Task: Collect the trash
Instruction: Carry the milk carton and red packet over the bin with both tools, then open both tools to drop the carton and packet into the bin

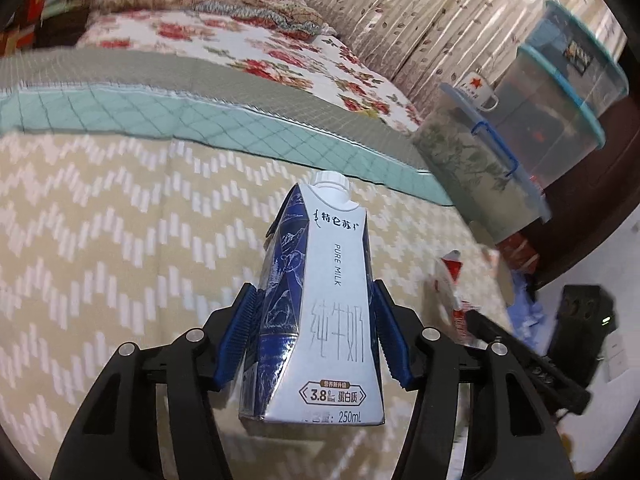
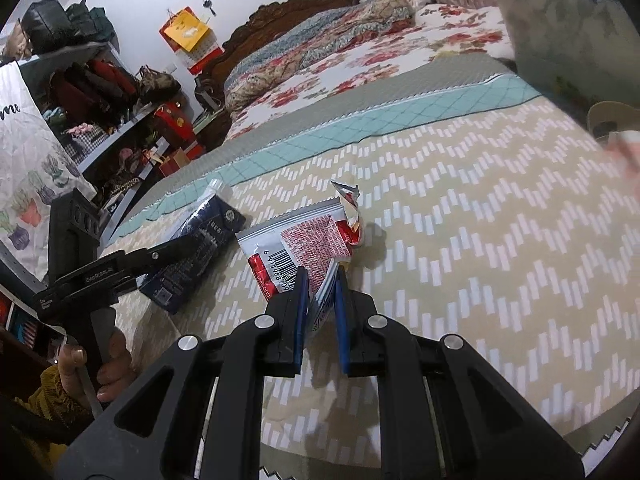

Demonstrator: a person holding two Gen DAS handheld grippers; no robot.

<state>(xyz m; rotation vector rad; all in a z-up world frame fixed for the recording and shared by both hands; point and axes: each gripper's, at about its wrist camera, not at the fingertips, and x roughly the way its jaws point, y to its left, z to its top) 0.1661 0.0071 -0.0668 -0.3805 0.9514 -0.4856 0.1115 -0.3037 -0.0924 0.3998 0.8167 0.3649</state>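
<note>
Both tongs are loaded: left tongs (image 1: 316,336) clamp the milk carton (image 1: 320,300), right tongs (image 2: 320,300) pinch the snack wrapper (image 2: 304,248); next, probably, lifting both off the bed (image 2: 480,240) toward a bin.

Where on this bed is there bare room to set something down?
Free: the zigzag blanket right of the wrapper, up to the teal quilt edge. Crowded: left, around the milk carton.
</note>
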